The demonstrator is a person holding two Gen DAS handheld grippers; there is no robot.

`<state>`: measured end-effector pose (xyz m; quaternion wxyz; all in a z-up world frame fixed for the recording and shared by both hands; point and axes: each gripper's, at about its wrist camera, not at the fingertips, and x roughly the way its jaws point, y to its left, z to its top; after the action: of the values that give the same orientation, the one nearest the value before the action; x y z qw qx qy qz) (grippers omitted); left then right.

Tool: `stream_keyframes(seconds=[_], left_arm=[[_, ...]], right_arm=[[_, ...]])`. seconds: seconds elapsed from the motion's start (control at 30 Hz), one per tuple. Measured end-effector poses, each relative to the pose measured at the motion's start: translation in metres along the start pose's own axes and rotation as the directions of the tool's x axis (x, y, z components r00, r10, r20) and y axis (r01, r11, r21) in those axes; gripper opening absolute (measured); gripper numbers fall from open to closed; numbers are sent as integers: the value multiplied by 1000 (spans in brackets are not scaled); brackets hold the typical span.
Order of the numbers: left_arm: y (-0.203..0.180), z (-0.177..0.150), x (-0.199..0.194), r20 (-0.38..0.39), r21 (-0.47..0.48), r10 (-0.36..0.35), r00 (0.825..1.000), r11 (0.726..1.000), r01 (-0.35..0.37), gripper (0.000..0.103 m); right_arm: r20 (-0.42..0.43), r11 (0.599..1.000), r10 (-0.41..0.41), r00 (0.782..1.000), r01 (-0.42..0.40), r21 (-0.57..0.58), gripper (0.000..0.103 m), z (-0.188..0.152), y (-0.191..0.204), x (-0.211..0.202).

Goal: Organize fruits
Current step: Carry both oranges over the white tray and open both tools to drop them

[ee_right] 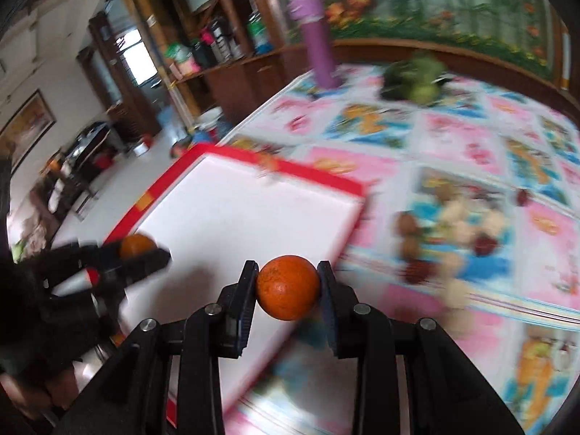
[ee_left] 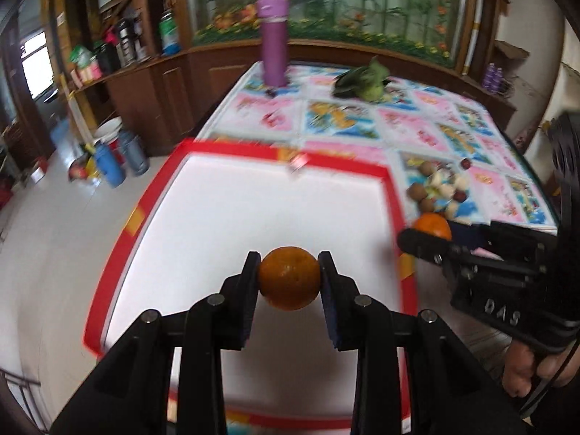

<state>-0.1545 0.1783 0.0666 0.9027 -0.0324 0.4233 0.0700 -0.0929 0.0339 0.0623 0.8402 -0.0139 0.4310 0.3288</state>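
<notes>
1. Fingers of the left hand-held gripper (ee_left: 289,278) are pinching an orange (ee_left: 289,277) from both sides across its widest part, in the lower centre of the left wrist view, so the round fruit cannot roll out.
2. That orange is hanging over the white floor of a red-rimmed tray (ee_left: 152,195), probably because the tray is where sorted fruit is going.
3. Fingers of the right hand-held gripper (ee_right: 288,282) are clamping a second orange (ee_right: 288,282) the same way, lower centre of the right wrist view, over the tray's right edge.
4. Both fruits are being carried clear of the tray floor; neither is resting on it yet, as far as I can judge.
5. To the right of the tray, a mixed fruit pile (ee_left: 440,188) of brown, pale and dark red pieces is lying on the patterned surface (ee_left: 344,119), apparently waiting its turn.
6. Further back, in the upper centre, a purple bottle (ee_left: 273,41) and a green bundle (ee_left: 362,81) are standing apart from the work.
</notes>
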Motion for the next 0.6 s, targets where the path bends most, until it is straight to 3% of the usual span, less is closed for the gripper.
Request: stream_keyframes(seconds=[0.23, 0.4, 0.47, 0.6], left_arm=[[34, -35, 13, -62, -65, 83, 995, 994, -87, 34], [39, -41, 18, -83, -82, 102, 991, 991, -109, 35], [38, -42, 20, -100, -87, 98, 990, 990, -107, 37], [37, -42, 12, -75, -98, 146, 986, 983, -153, 67]], right_arm=[[-117, 999, 37, 992, -39, -17, 32, -12, 37, 44], [-109, 998, -7, 994, 0, -67, 33, -18, 49, 43], [-119, 998, 6, 993, -14, -67, 43, -17, 48, 45], [-80, 997, -3, 997, -3, -78, 47, -17, 41, 31]])
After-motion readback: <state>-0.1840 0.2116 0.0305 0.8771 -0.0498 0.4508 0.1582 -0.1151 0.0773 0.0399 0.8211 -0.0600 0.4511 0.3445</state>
